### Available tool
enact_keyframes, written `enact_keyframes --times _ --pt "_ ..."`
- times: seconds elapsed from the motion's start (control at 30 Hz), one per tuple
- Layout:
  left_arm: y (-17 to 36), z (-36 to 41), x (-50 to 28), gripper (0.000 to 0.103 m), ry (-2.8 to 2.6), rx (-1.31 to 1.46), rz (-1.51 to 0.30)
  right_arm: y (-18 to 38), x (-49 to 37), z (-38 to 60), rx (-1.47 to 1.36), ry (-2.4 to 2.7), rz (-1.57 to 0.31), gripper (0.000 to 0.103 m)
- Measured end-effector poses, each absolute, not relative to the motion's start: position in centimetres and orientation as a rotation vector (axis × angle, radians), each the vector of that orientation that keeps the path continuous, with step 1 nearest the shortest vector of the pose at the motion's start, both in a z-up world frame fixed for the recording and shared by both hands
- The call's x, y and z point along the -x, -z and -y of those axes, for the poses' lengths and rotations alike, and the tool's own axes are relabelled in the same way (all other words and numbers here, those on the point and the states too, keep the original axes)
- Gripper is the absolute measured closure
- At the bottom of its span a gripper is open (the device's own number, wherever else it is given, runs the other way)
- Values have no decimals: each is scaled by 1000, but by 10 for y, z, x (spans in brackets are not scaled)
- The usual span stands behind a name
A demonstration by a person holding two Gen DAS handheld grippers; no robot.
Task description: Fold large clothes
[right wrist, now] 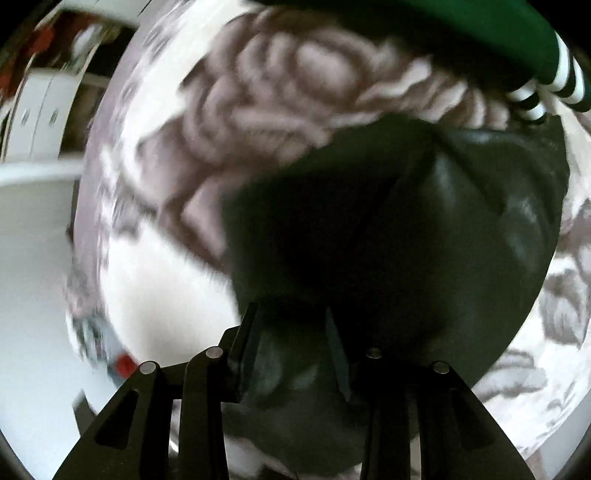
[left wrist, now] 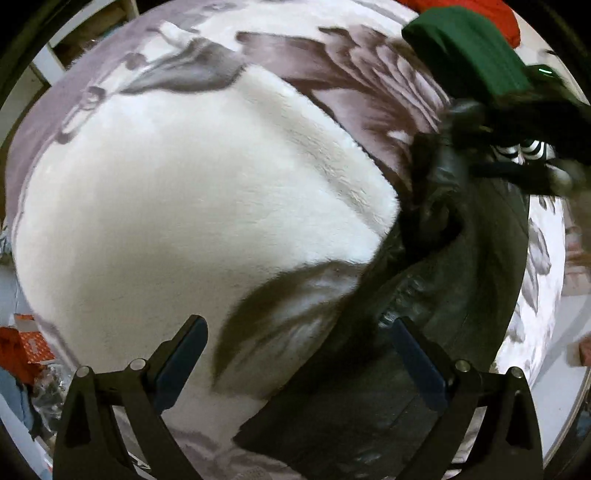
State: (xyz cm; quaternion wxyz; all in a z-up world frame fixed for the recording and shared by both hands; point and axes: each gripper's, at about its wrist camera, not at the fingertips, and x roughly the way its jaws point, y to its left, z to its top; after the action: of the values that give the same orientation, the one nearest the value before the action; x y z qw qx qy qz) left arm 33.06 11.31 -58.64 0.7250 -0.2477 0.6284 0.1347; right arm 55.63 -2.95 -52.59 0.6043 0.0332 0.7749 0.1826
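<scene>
The dark jacket (left wrist: 461,280) lies on the bed (left wrist: 351,85) ahead-right of the released left tongs (left wrist: 295,362) — the right tongs (right wrist: 295,347) are nearer, clenched on its fabric.

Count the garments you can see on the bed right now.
4: a white fleece spread at the left, a dark jacket beside it at the right, a green top and a red piece at the far edge. More may lie out of view.
</scene>
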Motion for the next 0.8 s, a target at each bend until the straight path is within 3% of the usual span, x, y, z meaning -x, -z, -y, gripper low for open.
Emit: enact_keyframes --times 0.13,0.3,0.4,0.53,0.63,0.8 --pt "580 -109 -346 0 -251 510 -1393 577 -574 22 -58 -426 -1809 62" --pt "558 -98 -373 0 -153 545 -1346 520 -563 49 -97 -484 -1768 56" --pt "560 -88 -403 0 -114 533 -1334 477 -537 94 -88 -443 -1696 46" --pt "594 -76 -437 0 -105 441 -1393 464 -485 192 -193 -327 -1748 45" --pt "644 -85 -454 0 -56 505 -1490 486 -442 235 -248 -245 -1812 45" --pt "646 -87 -455 0 -16 501 -1483 513 -389 283 -367 -175 -1884 45"
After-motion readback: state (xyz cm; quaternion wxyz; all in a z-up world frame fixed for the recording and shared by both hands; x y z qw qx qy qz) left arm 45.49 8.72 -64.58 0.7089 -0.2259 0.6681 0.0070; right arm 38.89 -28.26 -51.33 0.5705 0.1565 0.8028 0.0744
